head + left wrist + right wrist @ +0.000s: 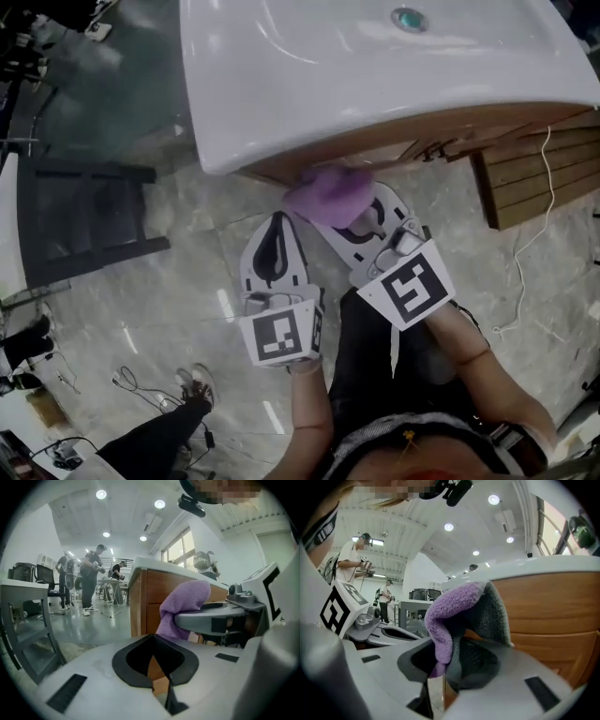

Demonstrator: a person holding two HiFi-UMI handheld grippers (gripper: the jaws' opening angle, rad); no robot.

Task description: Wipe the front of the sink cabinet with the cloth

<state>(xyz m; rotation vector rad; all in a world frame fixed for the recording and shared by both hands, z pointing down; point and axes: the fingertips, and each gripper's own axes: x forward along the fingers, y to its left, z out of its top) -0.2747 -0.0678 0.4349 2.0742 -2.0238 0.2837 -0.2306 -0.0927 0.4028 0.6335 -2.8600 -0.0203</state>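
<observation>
The purple-and-grey cloth (pixel 328 192) is bunched at the tips of my right gripper (pixel 361 220), which is shut on it. The cloth sits just under the white sink's (pixel 375 75) front rim, against the wooden cabinet front (pixel 375 155). In the right gripper view the cloth (pixel 459 616) rises out of the pinched jaws of the right gripper (pixel 443 667), right beside the cabinet panel (pixel 543 620). My left gripper (pixel 277 248) hangs lower and to the left, shut and empty, with the cabinet corner (pixel 150 602) and the cloth (pixel 185 602) ahead of it.
A dark metal rack (pixel 84 216) stands on the marble floor to the left. A slatted wooden panel (pixel 544 178) and a white cable (pixel 534 234) lie to the right. Another person's shoe (pixel 197 380) is behind me on the left; people (pixel 91 578) stand far across the room.
</observation>
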